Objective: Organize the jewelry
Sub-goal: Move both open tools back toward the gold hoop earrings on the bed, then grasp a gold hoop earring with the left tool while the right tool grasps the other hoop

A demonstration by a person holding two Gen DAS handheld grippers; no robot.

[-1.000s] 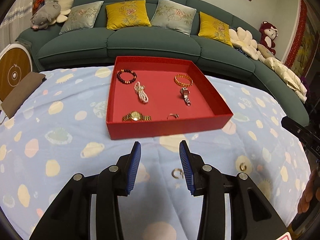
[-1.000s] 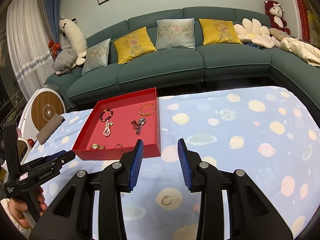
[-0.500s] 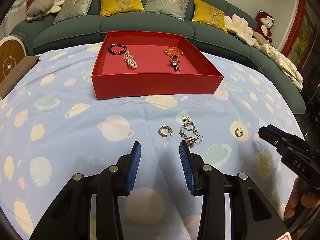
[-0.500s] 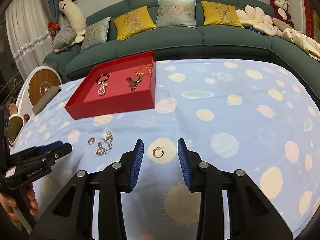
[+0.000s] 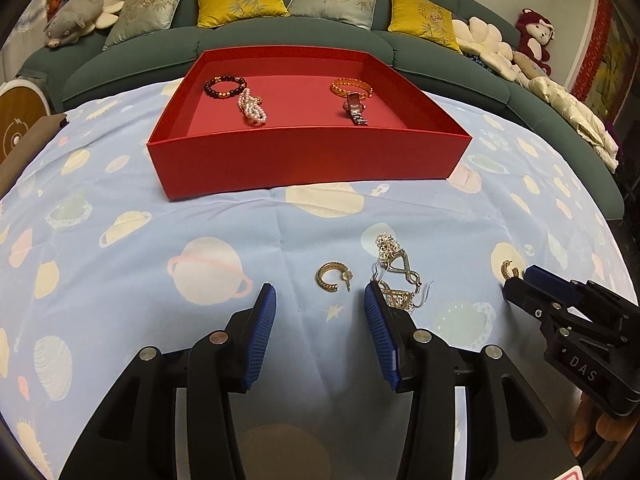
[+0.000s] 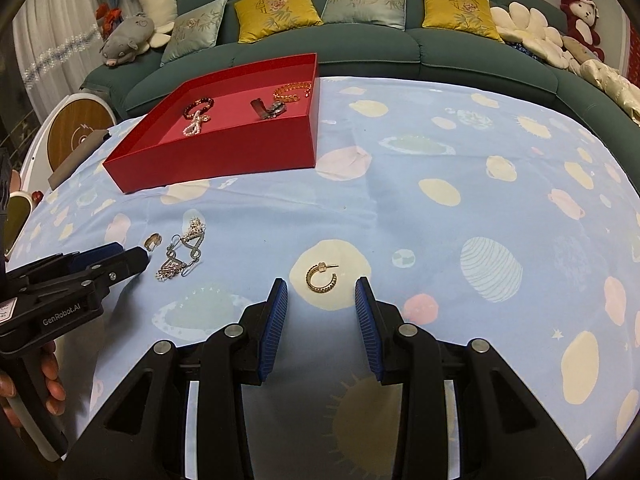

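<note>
A red tray [image 5: 304, 156] [image 6: 224, 156] sits on the blue planet-print cloth and holds a dark bead bracelet [image 5: 224, 86], a pearl strand [image 5: 252, 108], an orange bracelet [image 5: 351, 87] and a watch [image 5: 355, 109]. My left gripper [image 5: 320, 300] is open low over the cloth, just behind a gold hoop earring [image 5: 332, 277]; a tangle of silver earrings [image 5: 394, 272] lies at its right finger. My right gripper [image 6: 321, 290] is open with a second gold hoop earring [image 6: 321, 277] just in front of the gap between its fingers. The same hoop [image 5: 509, 269] shows in the left wrist view.
A green sofa [image 5: 280, 36] with yellow and grey cushions runs behind the table. A brown pouch [image 5: 24, 148] lies at the cloth's left edge beside a round wooden object [image 6: 76, 132]. Each gripper shows in the other's view [image 5: 560, 312] [image 6: 80, 280].
Both grippers have pulled back from the tray and dropped lower toward the cloth. The hoop earrings and silver tangle now lie close in front of the fingers. Both stay open.
</note>
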